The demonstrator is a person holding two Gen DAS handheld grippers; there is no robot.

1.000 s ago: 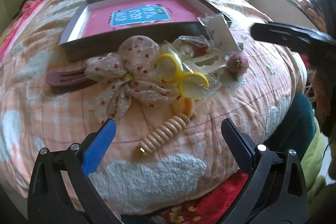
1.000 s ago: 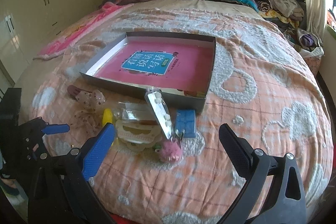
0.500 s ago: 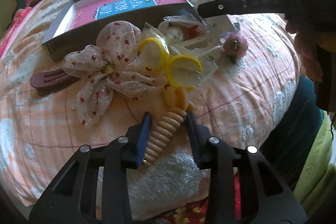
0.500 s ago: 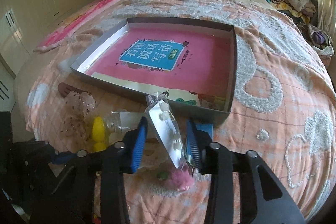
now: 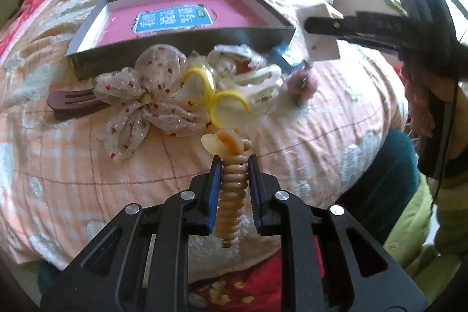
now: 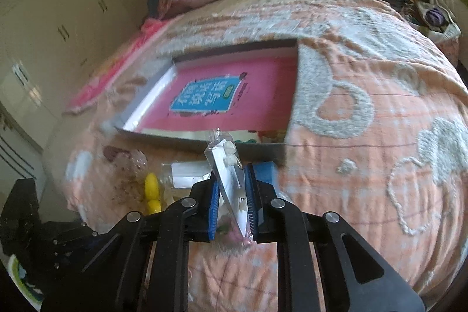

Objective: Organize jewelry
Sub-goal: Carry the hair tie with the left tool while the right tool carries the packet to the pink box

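A beige spiral hair coil (image 5: 232, 195) with an orange and cream charm is lifted off the quilt between the blue pads of my left gripper (image 5: 234, 161), whose jaws are closing and press on it. My right gripper (image 6: 232, 176) is closing on a clear packet (image 6: 226, 163) holding a white card with small white pieces, raised just in front of the box. The left wrist view shows that same packet (image 5: 320, 31) at the right, pinched by a black finger. The shallow grey box (image 5: 175, 44) with a pink book (image 5: 175, 16) in it lies behind the pile.
On the peach quilt lie a floral fabric bow (image 5: 146, 95), a brown hair clip (image 5: 73, 104), two yellow rings (image 5: 225, 110), a white claw clip (image 5: 257, 81), a pink pompom (image 5: 301, 81) and a blue card (image 5: 280, 54). Pillows are heaped at the headboard. A person's sleeve shows at the right.
Both grippers went from wide open to closed. The left came down over the spiral coil and lifted it; the right moved forward onto the clear packet and raised it.
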